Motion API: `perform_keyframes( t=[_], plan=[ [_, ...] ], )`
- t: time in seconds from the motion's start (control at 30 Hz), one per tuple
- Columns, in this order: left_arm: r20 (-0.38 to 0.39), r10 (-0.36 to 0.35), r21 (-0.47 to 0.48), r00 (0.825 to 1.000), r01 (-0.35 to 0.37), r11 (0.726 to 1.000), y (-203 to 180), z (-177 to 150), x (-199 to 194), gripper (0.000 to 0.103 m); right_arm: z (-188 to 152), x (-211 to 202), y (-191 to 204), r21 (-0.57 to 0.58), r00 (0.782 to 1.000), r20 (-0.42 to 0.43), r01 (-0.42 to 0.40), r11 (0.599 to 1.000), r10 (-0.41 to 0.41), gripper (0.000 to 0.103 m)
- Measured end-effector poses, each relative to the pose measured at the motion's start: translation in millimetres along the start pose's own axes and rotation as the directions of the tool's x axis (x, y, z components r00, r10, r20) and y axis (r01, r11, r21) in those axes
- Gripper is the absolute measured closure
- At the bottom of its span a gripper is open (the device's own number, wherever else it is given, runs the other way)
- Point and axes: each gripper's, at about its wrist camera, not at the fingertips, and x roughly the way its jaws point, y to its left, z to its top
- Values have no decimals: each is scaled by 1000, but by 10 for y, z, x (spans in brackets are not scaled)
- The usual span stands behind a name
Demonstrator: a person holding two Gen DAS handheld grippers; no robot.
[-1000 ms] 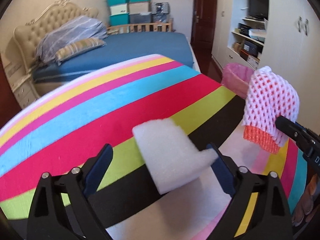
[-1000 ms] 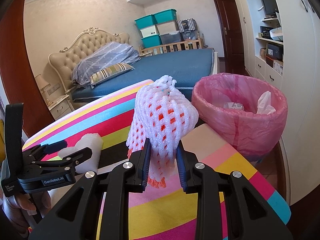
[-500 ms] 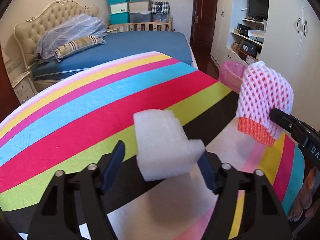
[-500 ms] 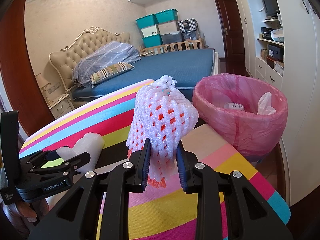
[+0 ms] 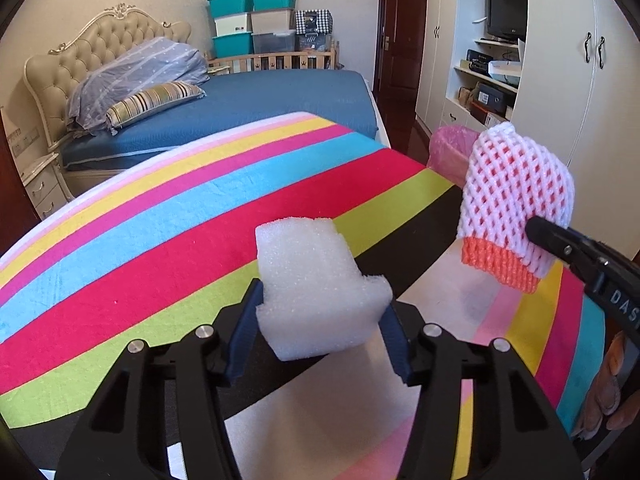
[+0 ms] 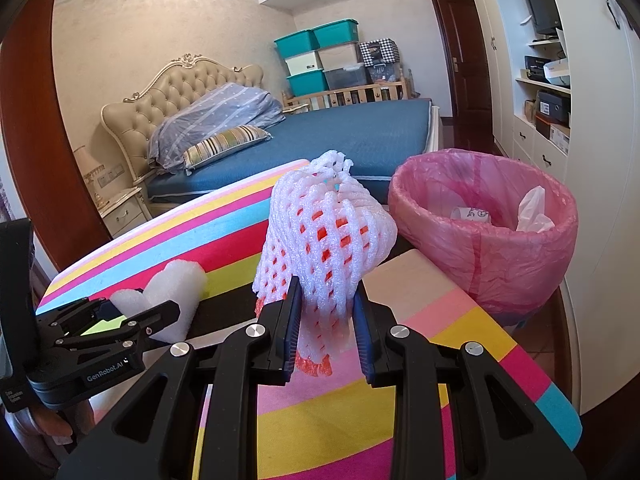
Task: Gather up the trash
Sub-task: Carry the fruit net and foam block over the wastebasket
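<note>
Pink bin sits just past the striped worktop far edge, bare stripes left. Left gripper fingers have just been closing, now pinching the white foam block; right gripper fingers clamp the foam net sleeve.

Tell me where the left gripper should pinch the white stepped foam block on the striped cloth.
Across the white stepped foam block at its wider lower step, coming from the near side. The left gripper straddles exactly that part; its jaws have just been closing, and the flat side faces suit the pads.
</note>
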Motion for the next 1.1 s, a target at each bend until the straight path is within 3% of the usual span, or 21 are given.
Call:
perform_keyframes(
  t=[0.53,0.9,1.1],
  plan=[
    [159,-28,54,987,20,998,-307,270,-527,49,147,-344,-38,-112,997,66,34,993,-27,75],
    [164,-71,117,984,52,992,-662,430,-497,49,295,-504,-467,-87,994,84,74,994,-66,75],
    [151,-124,139,981,103,985,-911,559,-402,49,386,-613,-794,-56,991,100,94,994,-88,75]
  ],
)
